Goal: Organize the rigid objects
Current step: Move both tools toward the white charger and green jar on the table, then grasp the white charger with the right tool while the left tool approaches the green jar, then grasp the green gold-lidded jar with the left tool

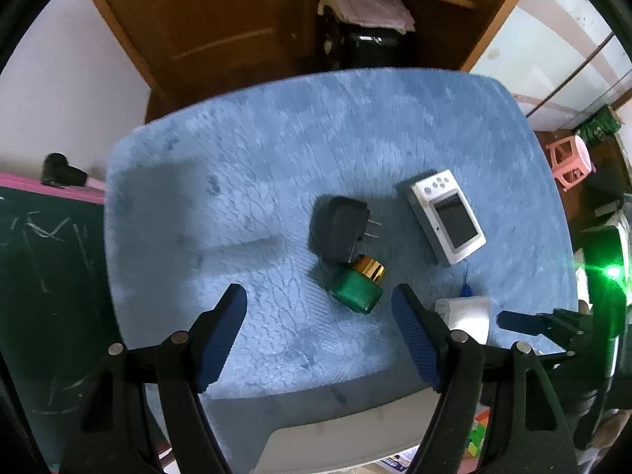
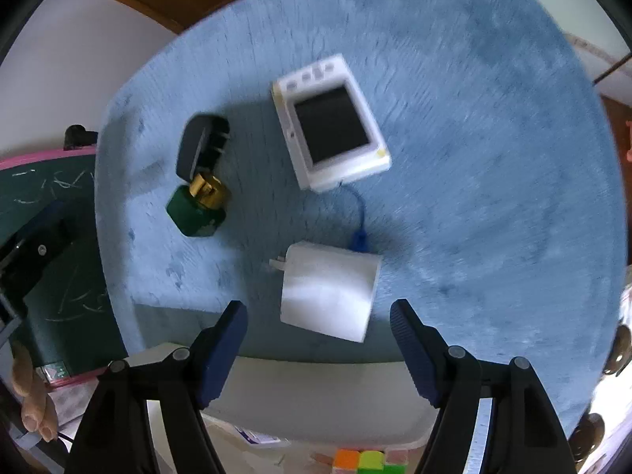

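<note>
Blue plush cloth (image 1: 316, 138) covers the desk. Over it the left claw (image 1: 319, 308) hangs wide and empty, the green bottle (image 1: 357, 288) just past its tips toward 1 o'clock. Wide and empty too, the right claw (image 2: 318, 326) has the white charger (image 2: 328, 292) at 12 o'clock.

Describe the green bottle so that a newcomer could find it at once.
Start at the blue fluffy mat. Near its left side in the right wrist view, a black plug adapter lies touching the green bottle. It is the only green glass thing there, small, with a gold cap; its neighbours are black or white.
</note>
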A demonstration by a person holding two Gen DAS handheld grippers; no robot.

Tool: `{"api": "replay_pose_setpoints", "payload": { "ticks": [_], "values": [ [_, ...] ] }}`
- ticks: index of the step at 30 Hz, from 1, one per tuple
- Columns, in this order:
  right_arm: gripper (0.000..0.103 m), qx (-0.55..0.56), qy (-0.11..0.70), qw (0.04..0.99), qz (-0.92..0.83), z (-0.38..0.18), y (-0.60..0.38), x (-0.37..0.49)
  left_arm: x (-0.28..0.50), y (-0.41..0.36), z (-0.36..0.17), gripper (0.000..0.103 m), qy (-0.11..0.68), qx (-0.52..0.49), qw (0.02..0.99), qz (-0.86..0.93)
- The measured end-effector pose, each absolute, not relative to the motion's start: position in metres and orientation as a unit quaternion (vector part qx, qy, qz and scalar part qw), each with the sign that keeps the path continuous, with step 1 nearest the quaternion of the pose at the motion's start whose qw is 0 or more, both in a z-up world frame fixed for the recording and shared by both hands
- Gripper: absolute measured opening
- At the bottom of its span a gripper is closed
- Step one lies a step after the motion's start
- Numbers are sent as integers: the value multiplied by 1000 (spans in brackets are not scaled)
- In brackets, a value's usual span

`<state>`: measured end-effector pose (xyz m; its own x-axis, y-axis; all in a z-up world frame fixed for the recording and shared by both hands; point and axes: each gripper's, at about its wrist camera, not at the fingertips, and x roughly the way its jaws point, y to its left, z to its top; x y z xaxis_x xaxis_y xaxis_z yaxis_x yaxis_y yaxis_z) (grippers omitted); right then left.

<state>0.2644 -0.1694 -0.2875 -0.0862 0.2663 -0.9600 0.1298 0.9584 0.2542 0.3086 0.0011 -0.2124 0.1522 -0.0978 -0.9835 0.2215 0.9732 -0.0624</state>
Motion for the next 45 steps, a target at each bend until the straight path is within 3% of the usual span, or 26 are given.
{"api": "replay_pose_setpoints", "payload": {
  "ticks": [10,13,31,33,37,41,45],
  "values": [
    [75,102,753,649,38,-313,-146,269,312,-12,-238,79,655,81,741,-127],
    [62,82,754,651,25,-318,-142,268,314,-16,-244,79,659,83,736,-134],
    [58,70,755,651,12,-320,-148,259,321,-51,-302,78,686,164,690,-163],
    [58,66,754,653,14,-320,-146,258,322,-54,-307,74,690,157,688,-162],
    [59,67,754,653,18,-323,-127,258,324,-56,-314,54,695,146,685,-162],
    [58,67,755,652,21,-321,-131,257,320,-61,-318,47,688,151,690,-167],
    [58,67,754,653,23,-319,-141,258,316,-67,-316,46,670,168,704,-164]
  ]
}}
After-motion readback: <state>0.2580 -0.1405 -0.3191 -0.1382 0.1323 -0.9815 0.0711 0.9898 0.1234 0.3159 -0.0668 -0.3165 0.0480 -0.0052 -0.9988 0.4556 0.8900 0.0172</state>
